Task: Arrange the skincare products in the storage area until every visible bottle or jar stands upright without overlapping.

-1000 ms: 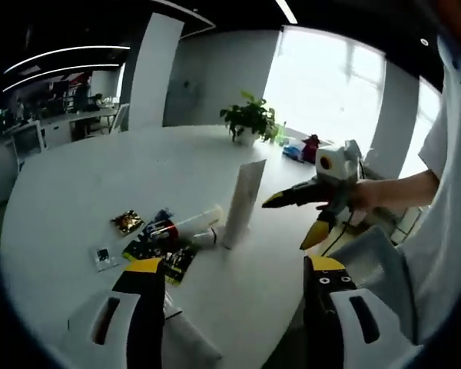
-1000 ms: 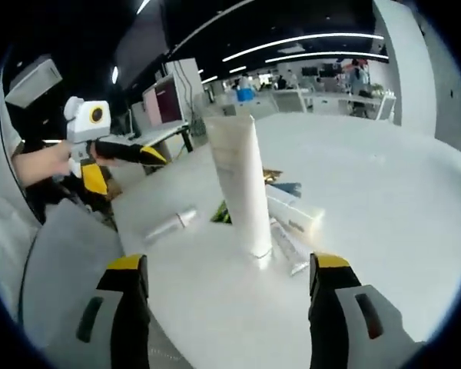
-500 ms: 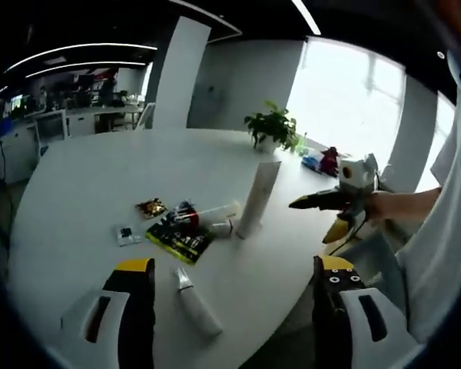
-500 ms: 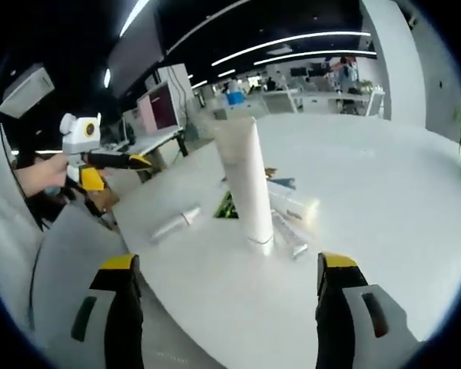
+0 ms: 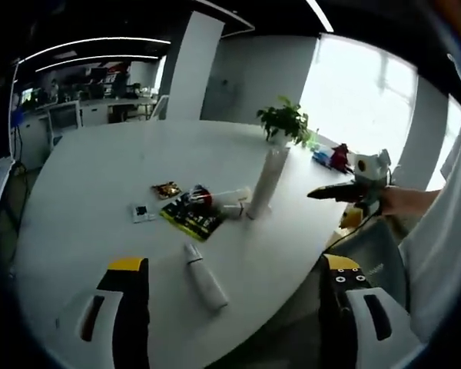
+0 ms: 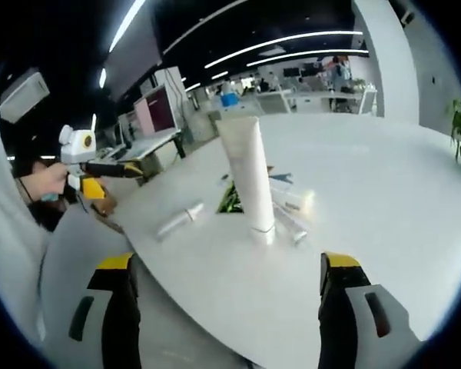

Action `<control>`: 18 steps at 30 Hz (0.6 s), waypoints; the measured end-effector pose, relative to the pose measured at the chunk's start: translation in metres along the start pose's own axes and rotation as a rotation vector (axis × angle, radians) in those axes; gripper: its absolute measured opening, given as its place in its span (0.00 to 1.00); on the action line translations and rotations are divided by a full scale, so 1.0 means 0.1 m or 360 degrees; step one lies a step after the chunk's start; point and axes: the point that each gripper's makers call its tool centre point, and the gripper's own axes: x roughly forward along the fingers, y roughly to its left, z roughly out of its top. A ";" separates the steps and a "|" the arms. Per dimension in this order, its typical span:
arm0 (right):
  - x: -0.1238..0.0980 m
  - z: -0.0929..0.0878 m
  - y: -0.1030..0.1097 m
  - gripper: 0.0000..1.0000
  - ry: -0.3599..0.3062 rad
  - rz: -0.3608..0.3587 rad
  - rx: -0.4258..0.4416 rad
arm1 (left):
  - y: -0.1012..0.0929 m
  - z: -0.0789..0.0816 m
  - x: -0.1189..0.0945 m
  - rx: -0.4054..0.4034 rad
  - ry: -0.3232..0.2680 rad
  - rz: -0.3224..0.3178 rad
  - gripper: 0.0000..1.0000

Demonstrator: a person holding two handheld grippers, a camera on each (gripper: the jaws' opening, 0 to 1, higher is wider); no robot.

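Observation:
A tall white tube (image 5: 266, 182) stands upright on its cap on the round white table (image 5: 84, 184); it shows again as the tube (image 6: 250, 181). Beside it lie a red-capped tube (image 5: 219, 198), a dark green and yellow sachet (image 5: 188, 219) and two small packets. A small white bottle (image 5: 203, 286) lies on its side near the table's edge, also seen as the bottle (image 6: 179, 221). My left gripper (image 5: 235, 264) hangs open and empty, back from the table. My right gripper (image 6: 227, 261) is open and empty too, in front of the tall tube.
A potted plant (image 5: 286, 121) stands at the table's far side. The right gripper (image 5: 334, 201) enters from the right, held by a hand. The left gripper (image 6: 117, 183) enters from the left. Office desks and a monitor (image 6: 160, 111) stand behind.
Both views have drawn back from the table, so the products look smaller and farther off. The products lie as before. Both grippers stay open.

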 end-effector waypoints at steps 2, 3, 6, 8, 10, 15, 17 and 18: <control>-0.03 -0.02 -0.02 0.99 0.0010 0.0003 0.0014 | 0.02 -0.04 -0.02 -0.0001 0.0008 0.0009 0.89; -0.04 -0.04 -0.03 0.99 0.0018 0.0002 0.0018 | 0.02 -0.06 -0.03 0.0000 0.0013 0.0011 0.90; -0.09 -0.05 -0.06 0.99 0.0016 -0.0010 0.0009 | 0.01 -0.09 -0.05 -0.0003 0.0042 0.0014 0.93; -0.10 -0.05 -0.06 0.99 0.0008 -0.0012 0.0013 | 0.02 -0.12 -0.06 -0.0008 0.0054 0.0018 0.94; -0.11 -0.04 -0.07 0.99 -0.0015 -0.0012 0.0004 | 0.00 -0.12 -0.07 -0.0013 0.0054 0.0010 0.94; -0.10 -0.05 -0.04 0.99 0.0003 -0.0017 -0.0010 | -0.02 -0.12 -0.07 -0.0020 0.0037 0.0018 0.95; -0.10 -0.04 -0.03 0.99 0.0006 -0.0018 0.0002 | -0.02 -0.12 -0.07 -0.0018 0.0031 0.0015 0.94; -0.10 -0.04 -0.02 0.99 0.0008 -0.0018 0.0005 | -0.01 -0.13 -0.06 -0.0013 0.0036 0.0017 0.94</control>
